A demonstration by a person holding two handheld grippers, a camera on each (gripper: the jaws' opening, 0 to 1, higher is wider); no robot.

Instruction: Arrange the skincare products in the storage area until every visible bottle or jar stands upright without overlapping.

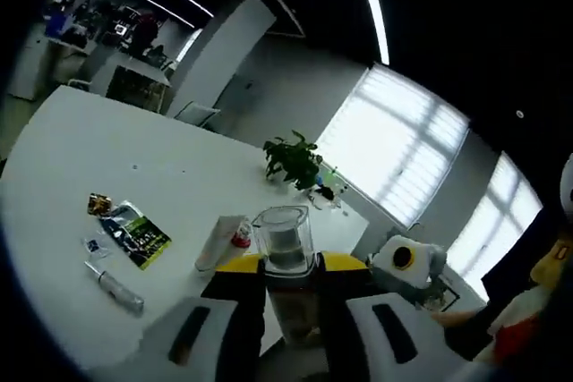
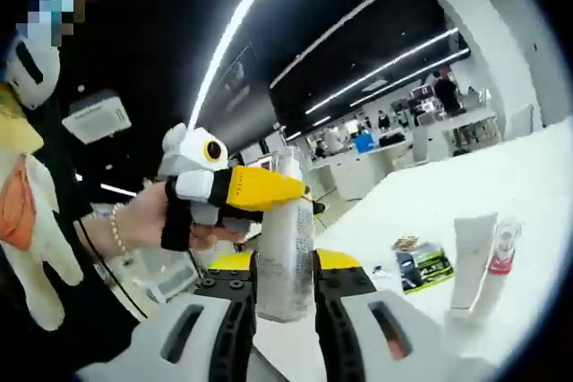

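bottle (image 2: 285,239) clamped between right claw (image 2: 285,297) jaws

Each gripper carries 2 pale grey jaws with a black slot down the face, black inner rails and a yellow band behind them: the left gripper (image 1: 288,310) and the right gripper (image 2: 285,310) alike. Seen from outside, the left one has a yellow body, white head and black grip. A beaded bracelet (image 2: 116,230) circles the person's wrist behind it.
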